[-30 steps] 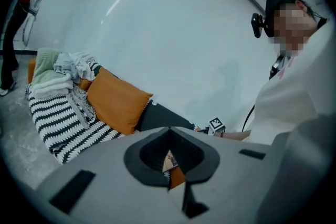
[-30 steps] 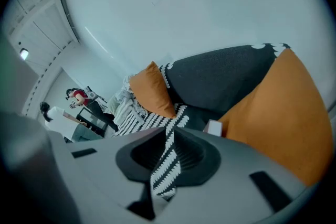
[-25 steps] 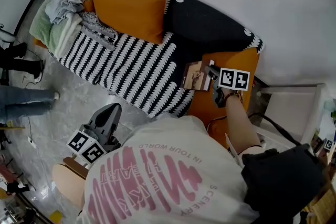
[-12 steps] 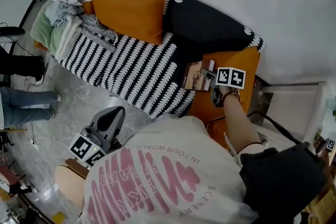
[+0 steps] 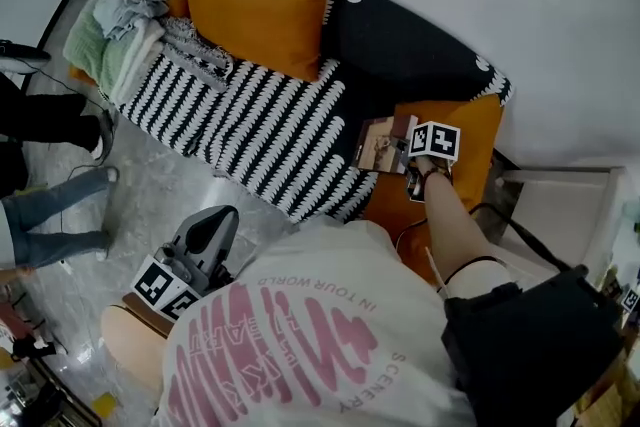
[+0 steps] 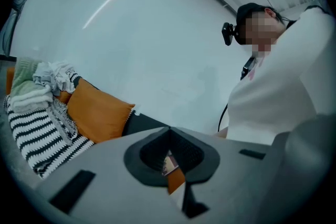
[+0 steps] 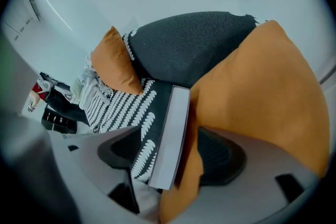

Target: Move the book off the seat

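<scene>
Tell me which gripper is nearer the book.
Right. The right gripper is at the book; its jaws have just been opening, the book between them. The left gripper hangs far off, over the floor.

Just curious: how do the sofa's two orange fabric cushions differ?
The orange fabric cushion beside the clothes pile leans on the black backrest, next to the clothes pile; the orange fabric cushion at the sofa's other end fills that corner. The thin book stands on edge against the second cushion, not the first. Both are plain orange.

Book (image 5: 382, 143) on seat (image 5: 250, 130), against right-end cushion (image 5: 472, 130), clothes heap (image 5: 120, 15) at left end
</scene>
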A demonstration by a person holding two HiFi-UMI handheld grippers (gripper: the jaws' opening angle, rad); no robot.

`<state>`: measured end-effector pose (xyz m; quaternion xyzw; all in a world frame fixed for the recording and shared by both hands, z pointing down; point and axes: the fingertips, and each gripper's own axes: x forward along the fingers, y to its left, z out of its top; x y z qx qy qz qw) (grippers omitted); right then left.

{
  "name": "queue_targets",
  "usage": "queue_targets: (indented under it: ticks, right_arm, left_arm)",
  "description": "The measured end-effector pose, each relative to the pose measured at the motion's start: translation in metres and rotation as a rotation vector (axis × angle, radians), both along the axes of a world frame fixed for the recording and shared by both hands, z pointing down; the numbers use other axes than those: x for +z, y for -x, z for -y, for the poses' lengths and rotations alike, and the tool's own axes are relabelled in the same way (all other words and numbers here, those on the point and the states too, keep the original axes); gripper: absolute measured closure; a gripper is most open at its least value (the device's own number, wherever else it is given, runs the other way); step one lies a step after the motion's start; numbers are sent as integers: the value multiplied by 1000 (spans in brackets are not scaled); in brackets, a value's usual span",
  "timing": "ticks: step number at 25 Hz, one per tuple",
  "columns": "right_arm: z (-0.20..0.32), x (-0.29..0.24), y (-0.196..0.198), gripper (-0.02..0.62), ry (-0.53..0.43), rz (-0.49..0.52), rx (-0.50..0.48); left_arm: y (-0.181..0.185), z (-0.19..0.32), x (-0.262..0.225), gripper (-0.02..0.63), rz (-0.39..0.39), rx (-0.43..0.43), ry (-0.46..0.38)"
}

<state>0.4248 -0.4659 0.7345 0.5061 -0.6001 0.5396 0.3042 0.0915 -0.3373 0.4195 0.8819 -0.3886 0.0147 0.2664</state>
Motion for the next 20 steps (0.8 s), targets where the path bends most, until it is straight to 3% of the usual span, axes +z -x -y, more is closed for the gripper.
queue_targets:
  ticks: [5,12,14,16,20]
  right_arm:
    - [-3,13,11,253,70,-74,-77]
    - [-20,32,42,256,167,6,-107]
    - [-25,37,42,301,185,3,-90]
    - [-28,39,38,399,199,-3,-52]
    - [-32,40,37,411,213,40,18]
  left_arm:
    - [3,-3,-2,597,-1,-16,-1]
    - [7,-8,-3,597,10,-38,6]
    - [9,-9,-3,597,12,-45,7]
    - [10,-9,-3,597,11,-52,9]
    - [12,-7,-1,597,9,-55,14]
